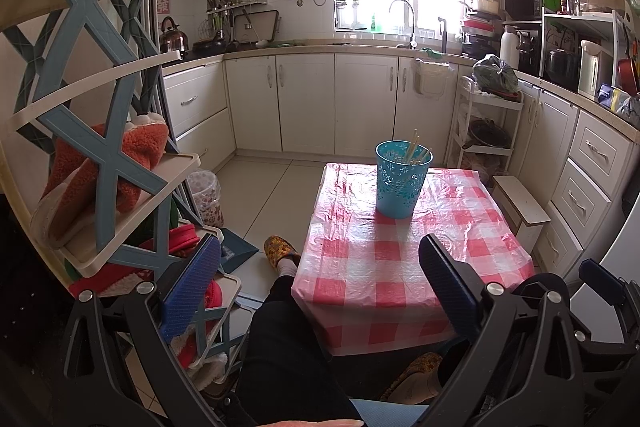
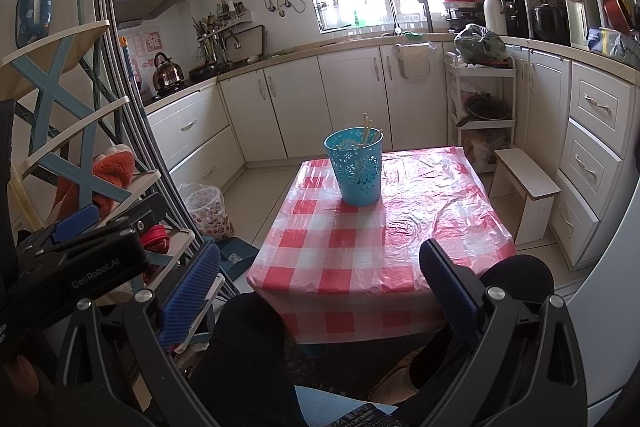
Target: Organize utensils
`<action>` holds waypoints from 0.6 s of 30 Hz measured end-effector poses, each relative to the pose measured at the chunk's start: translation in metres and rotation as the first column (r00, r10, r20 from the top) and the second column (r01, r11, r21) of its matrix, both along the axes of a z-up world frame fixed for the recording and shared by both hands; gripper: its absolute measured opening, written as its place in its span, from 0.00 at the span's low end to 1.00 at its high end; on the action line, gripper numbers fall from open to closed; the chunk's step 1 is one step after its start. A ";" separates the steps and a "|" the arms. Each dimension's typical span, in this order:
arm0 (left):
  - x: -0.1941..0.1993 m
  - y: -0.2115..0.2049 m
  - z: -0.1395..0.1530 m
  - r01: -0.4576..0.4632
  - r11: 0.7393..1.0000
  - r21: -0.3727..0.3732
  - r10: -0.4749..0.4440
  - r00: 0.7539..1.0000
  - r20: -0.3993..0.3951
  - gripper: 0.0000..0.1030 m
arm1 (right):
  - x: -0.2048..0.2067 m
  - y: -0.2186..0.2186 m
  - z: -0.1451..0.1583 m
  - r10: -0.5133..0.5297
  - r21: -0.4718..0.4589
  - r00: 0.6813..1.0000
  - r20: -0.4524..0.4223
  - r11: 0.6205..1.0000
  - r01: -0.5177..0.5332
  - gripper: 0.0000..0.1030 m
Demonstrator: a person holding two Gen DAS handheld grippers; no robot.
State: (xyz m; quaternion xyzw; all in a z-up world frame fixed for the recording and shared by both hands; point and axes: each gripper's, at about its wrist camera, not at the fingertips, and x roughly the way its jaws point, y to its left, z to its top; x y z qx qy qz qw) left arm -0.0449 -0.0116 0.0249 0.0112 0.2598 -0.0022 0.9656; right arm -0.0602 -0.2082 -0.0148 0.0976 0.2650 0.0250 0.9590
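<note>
both grippers wide open; holding nothing

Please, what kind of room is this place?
Most likely a home kitchen. A sink faucet stands under the window, a kettle sits on the stove counter, and white cabinets line the walls. A blue holder with chopsticks stands on the checkered table.

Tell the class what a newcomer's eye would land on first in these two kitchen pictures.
First comes the red-and-white checked tablecloth on the low table at the centre. On it stands a blue cup with chopsticks poking out. Near the bottom edge, both grippers sit with jaws wide apart and empty.
</note>
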 end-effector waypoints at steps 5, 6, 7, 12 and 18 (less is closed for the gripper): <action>0.000 0.000 0.000 0.000 1.000 0.000 0.000 1.000 0.000 0.93 | 0.000 0.000 0.000 -0.001 0.000 1.000 0.000 1.000 0.001 0.93; 0.000 0.000 0.000 0.001 1.000 0.001 -0.001 1.000 0.000 0.93 | 0.000 0.001 0.000 -0.001 0.000 1.000 0.000 1.000 0.001 0.93; 0.000 0.000 0.000 0.001 1.000 0.001 -0.001 1.000 -0.001 0.93 | 0.000 0.001 0.000 -0.001 0.000 1.000 0.000 1.000 0.001 0.93; -0.001 0.000 -0.001 0.001 1.000 0.001 -0.001 1.000 -0.001 0.93 | 0.000 0.001 0.000 -0.001 0.000 1.000 0.000 1.000 0.001 0.93; -0.001 0.000 -0.001 0.002 1.000 0.002 -0.002 1.000 -0.001 0.93 | 0.000 0.001 0.000 0.000 0.000 1.000 0.001 1.000 0.000 0.93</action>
